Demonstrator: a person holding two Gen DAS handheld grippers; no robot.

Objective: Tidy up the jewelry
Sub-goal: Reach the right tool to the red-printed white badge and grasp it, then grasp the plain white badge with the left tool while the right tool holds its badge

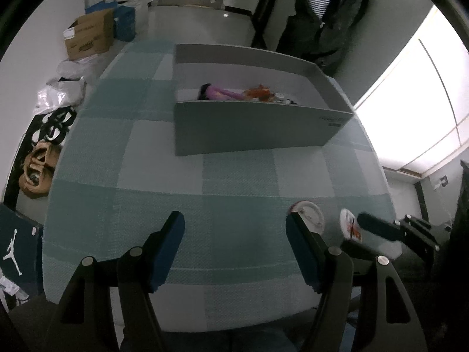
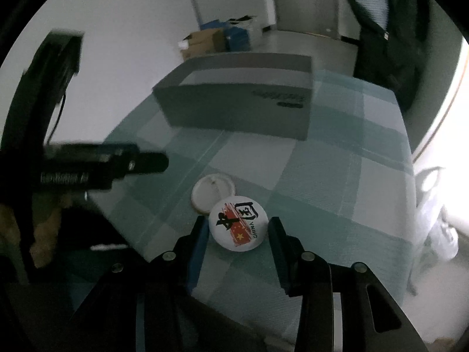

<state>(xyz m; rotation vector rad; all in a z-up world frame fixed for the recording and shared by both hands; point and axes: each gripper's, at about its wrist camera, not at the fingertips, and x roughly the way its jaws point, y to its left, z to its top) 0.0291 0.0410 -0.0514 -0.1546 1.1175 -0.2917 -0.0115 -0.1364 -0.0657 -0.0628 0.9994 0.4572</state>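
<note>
A: Where is the badge?

B: The printed badge [image 2: 237, 225] sits near the table's [image 2: 337, 176] front edge, clamped between the right gripper's [image 2: 238, 230] narrowed fingers. The left gripper [image 1: 234, 243] hangs wide, empty.

A: Next?

B: Likely lifting it toward the grey box [image 2: 234, 105] at the far edge

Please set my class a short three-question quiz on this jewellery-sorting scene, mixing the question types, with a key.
1. Which thing is gripped in the right claw? A a ring; B the printed round badge; C a necklace.
2. True or false: the left claw is holding something.
3. Fill in: the pink and orange items lie inside the grey ____.
Key: 1 B. 2 False: it is open and empty. 3 box.
</note>
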